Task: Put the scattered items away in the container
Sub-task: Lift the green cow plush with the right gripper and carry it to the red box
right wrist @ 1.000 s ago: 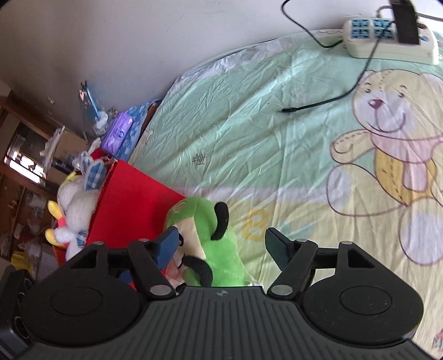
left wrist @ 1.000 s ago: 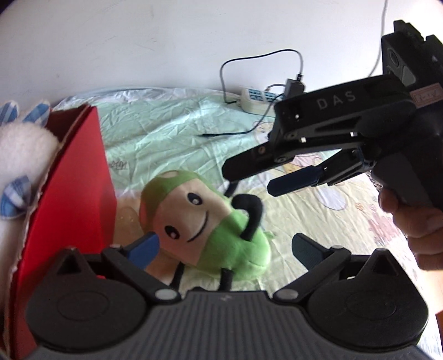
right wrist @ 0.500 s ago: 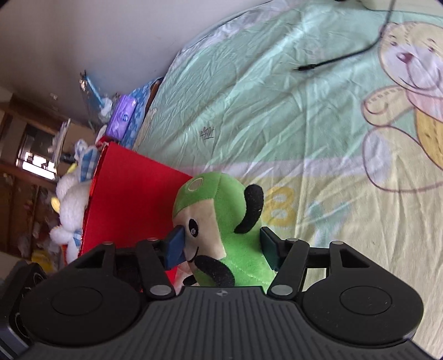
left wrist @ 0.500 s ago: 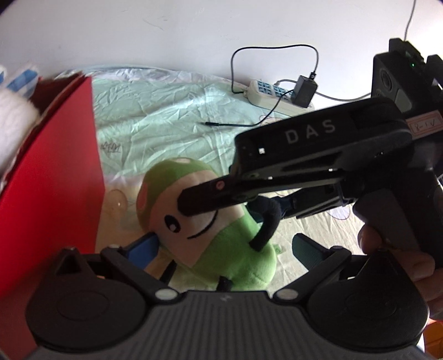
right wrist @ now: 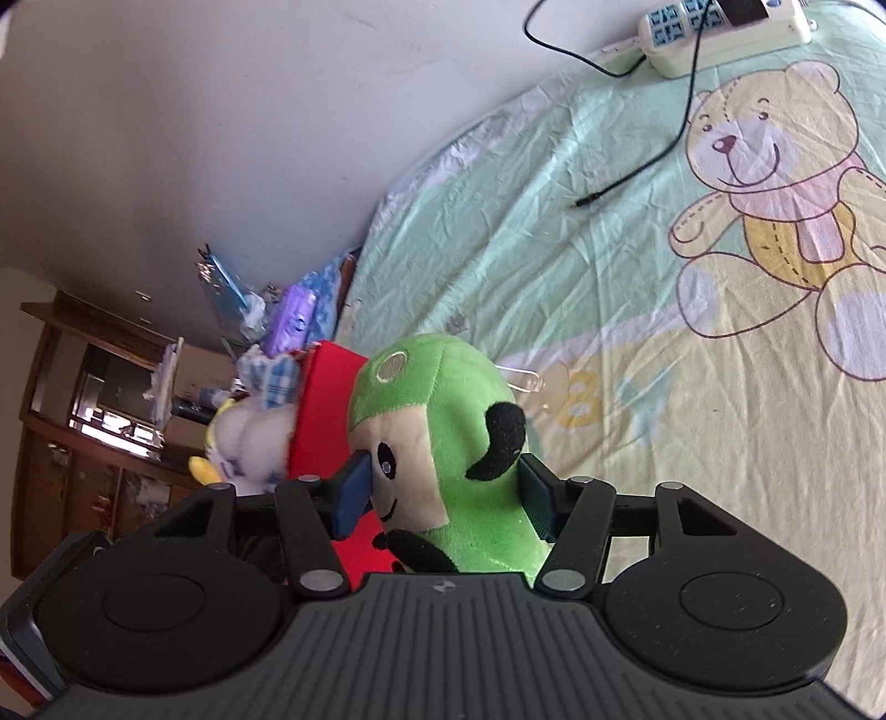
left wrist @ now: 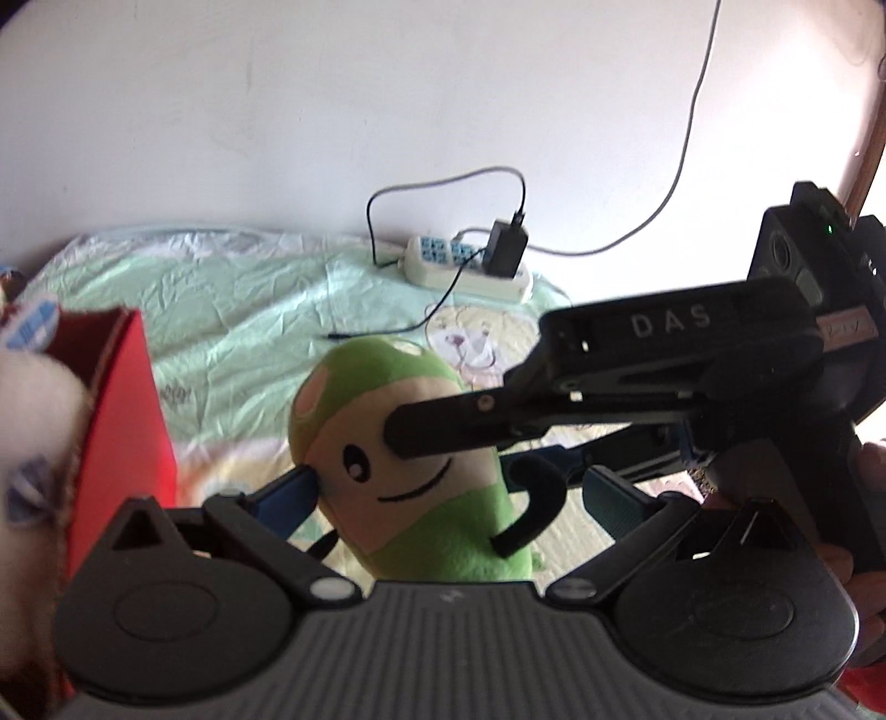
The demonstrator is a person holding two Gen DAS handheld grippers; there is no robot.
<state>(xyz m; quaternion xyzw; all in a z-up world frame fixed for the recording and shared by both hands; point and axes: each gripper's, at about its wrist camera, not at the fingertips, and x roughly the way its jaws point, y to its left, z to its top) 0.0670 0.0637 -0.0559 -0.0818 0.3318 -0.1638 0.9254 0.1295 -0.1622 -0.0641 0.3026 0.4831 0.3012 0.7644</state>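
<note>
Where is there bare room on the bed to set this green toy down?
Free: the wide sheet between the power strip and the green plush toy, apart from the loose cable tip. Crowded: beside the red box, where the right gripper and left gripper flank the toy.

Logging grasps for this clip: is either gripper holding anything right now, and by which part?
The right gripper clamps the green plush toy with a cream face across its head, one pad each side. The left gripper stands open around it.
</note>
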